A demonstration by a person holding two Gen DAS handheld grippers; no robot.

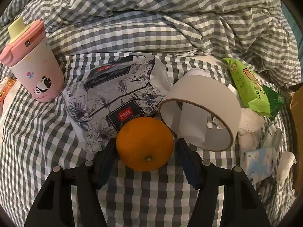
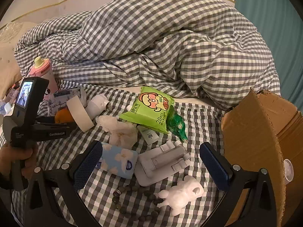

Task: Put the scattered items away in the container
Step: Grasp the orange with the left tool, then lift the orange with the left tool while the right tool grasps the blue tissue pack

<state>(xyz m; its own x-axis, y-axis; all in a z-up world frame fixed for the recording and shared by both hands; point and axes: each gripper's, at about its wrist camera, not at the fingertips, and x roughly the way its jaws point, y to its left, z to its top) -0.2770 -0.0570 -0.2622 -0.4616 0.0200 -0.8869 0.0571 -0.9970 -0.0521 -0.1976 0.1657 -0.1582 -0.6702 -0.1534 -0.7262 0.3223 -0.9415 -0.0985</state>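
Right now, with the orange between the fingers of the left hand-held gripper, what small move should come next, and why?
Probably close the left hand-held gripper a little more until both pads press the orange. The fruit already sits between the fingers on the checked sheet, and a narrow gap seems to remain on the right side. The tape roll lies close, so lift straight up afterwards.

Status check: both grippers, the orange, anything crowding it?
Left gripper straddling the orange, grip not confirmed. Right gripper open, empty, above the blue tissue pack. Tape roll crowds the orange's right side. Cardboard box far right.
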